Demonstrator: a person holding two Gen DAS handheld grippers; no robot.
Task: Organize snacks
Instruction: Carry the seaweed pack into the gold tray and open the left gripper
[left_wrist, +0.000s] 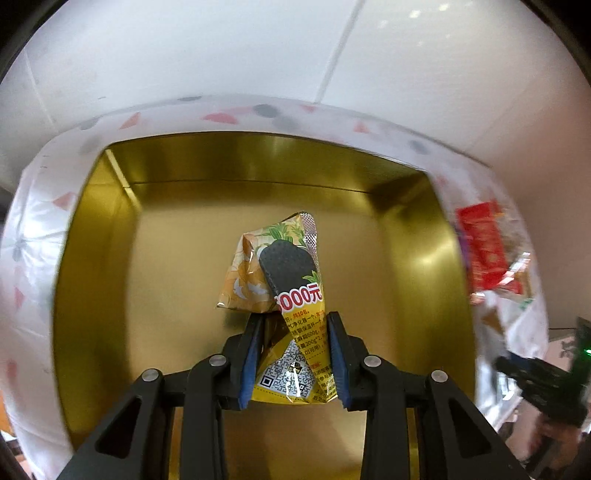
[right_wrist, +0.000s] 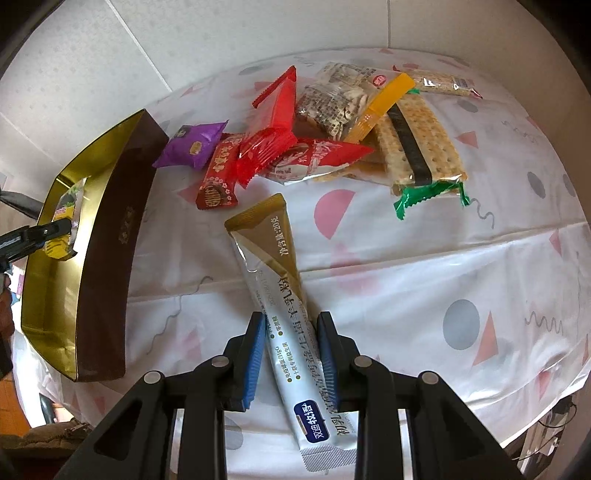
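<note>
In the right wrist view we see the box (right_wrist: 99, 236) on the worktop (right_wrist: 406, 258) at the left of the frame, the snack pile (right_wrist: 332, 129) across the upper middle, and a sachet (right_wrist: 273, 280) in the lower middle. In the left wrist view a packet (left_wrist: 266, 273) sits mid-frame over the box floor.

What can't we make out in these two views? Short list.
- Left wrist view: lower end of the yellow pineapple packet, hidden behind the left gripper.
- Left wrist view: red packets at the right edge, motion-blurred, print unreadable.
- Right wrist view: near end of the white stick sachet, cut off by the right gripper.
- Right wrist view: box floor, mostly hidden by its own dark wall.
</note>
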